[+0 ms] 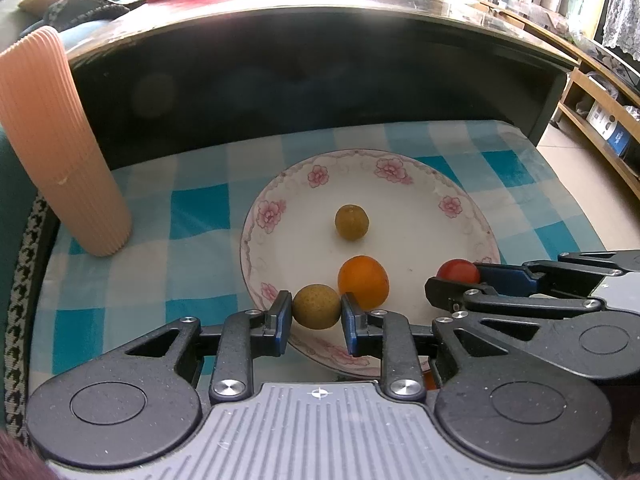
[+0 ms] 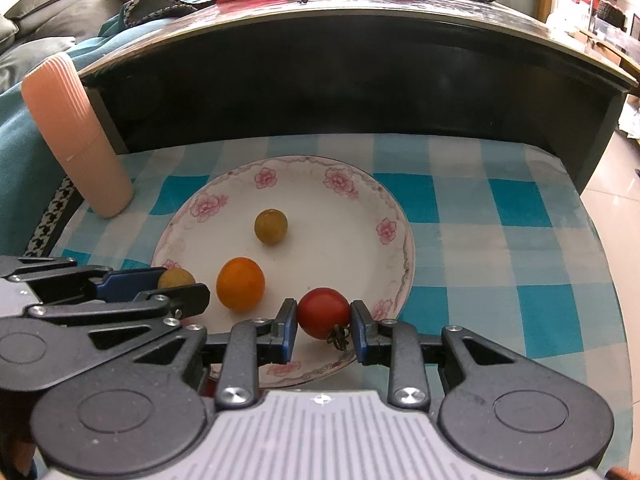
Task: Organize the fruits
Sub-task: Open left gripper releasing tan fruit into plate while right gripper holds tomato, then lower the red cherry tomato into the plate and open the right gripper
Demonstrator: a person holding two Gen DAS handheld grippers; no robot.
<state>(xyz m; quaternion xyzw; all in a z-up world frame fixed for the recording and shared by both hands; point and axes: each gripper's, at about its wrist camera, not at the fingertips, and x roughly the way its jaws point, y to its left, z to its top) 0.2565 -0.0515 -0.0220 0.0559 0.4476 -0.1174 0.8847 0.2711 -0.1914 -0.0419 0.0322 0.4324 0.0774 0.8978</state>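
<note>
From my feed: blue-and-white checked cloth (image 2: 460, 208) covers the low surface. Behind it, a dark curved table (image 2: 360, 60) with glossy top, sunlit and glaring. Sofa cushions (image 2: 48, 4) far left. Wooden shelving (image 1: 592, 120) right, pale tiled floor (image 2: 616, 184) below.

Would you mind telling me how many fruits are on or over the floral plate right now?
4: a green fruit near the plate's middle, an orange fruit nearer, a yellow-green fruit in the left claw, a red tomato in the right claw.
</note>
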